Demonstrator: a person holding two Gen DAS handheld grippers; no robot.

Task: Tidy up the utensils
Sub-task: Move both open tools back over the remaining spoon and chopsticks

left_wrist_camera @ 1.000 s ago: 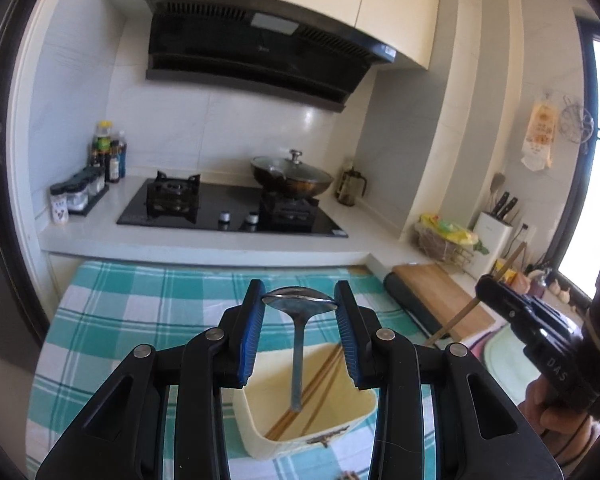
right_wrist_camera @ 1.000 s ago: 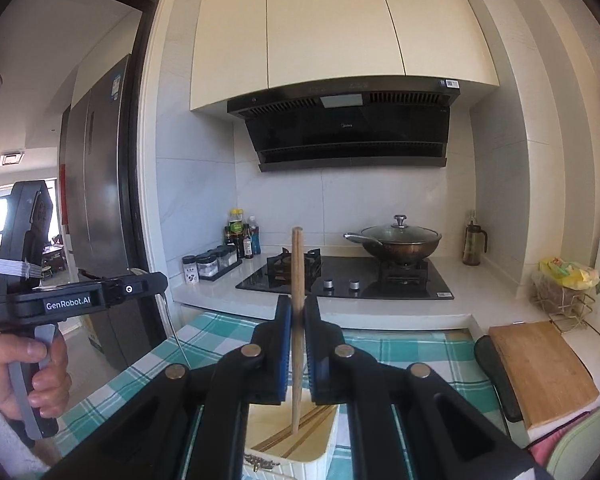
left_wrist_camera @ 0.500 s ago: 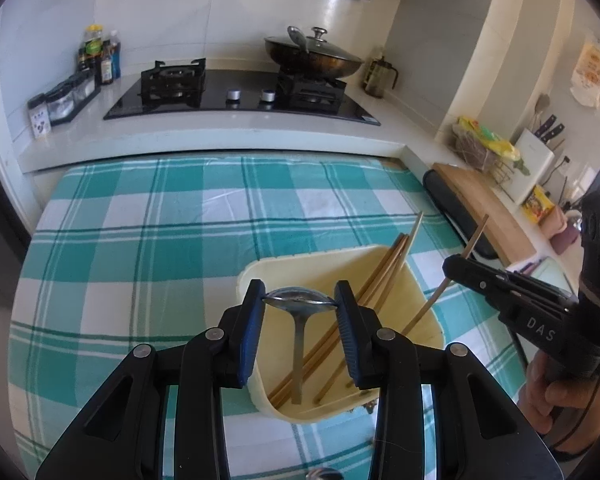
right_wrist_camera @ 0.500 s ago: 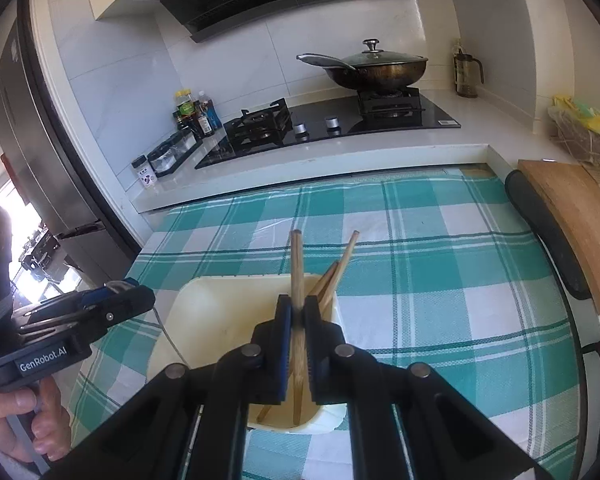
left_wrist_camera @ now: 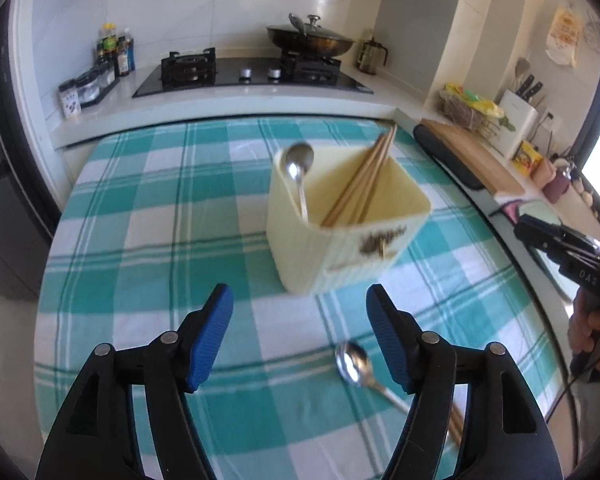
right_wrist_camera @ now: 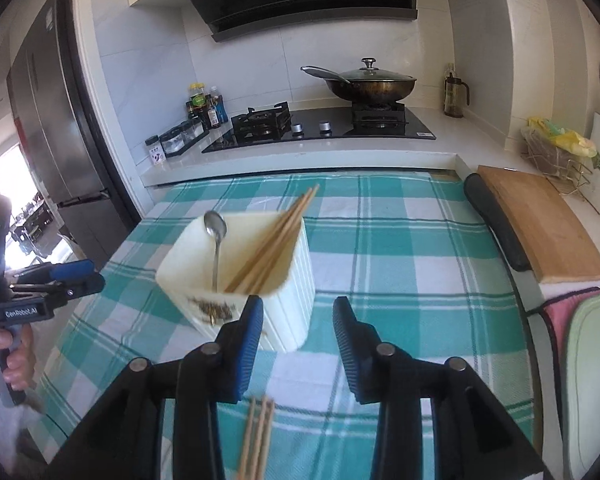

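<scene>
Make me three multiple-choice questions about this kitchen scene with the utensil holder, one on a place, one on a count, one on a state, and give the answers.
1. Where does the loose spoon lie?
A. On the tablecloth in front of the holder
B. On the stove
C. On the cutting board

2. How many spoons stand in the holder?
A. None
B. One
C. Three

3. How is the left hand-held gripper?
A. Shut on a spoon
B. Shut on chopsticks
C. Open, nothing between its pads

Answers:
1. A: the left wrist view shows it flat on the checked cloth, nearer than the holder.
2. B: a single spoon leans at one corner, beside the chopsticks.
3. C: its jaws stand wide apart over bare cloth, having just opened.
</scene>
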